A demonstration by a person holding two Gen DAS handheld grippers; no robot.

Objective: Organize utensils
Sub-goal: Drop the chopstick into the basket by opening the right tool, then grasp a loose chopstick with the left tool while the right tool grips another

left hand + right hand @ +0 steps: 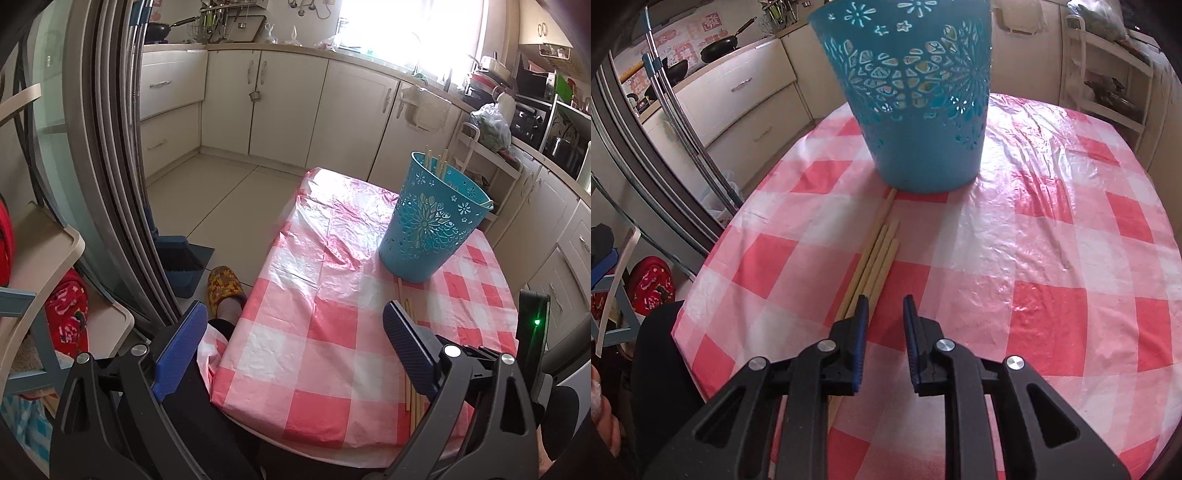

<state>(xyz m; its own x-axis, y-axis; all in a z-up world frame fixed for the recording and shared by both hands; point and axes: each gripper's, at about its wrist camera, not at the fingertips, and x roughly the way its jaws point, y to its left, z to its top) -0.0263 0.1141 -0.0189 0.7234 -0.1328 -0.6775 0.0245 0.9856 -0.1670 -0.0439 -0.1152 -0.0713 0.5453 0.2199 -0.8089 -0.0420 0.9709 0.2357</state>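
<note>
A blue perforated plastic basket (432, 218) stands upright on the table with a few wooden chopsticks (441, 162) sticking out of it. It also shows in the right wrist view (916, 96). Several wooden chopsticks (877, 254) lie side by side on the cloth in front of it, tips toward the basket; they also show in the left wrist view (408, 354). My right gripper (885, 308) is open and empty, low over the near ends of the chopsticks. My left gripper (291, 321) is wide open and empty over the table's near left edge.
The table has a pink-and-white checked plastic cloth (325, 295), also in the right wrist view (1052, 240). Kitchen cabinets (258, 107) run behind. A sliding door frame (110, 147) stands at left, a white trolley (1108, 81) at right. A slippered foot (223, 288) is by the table.
</note>
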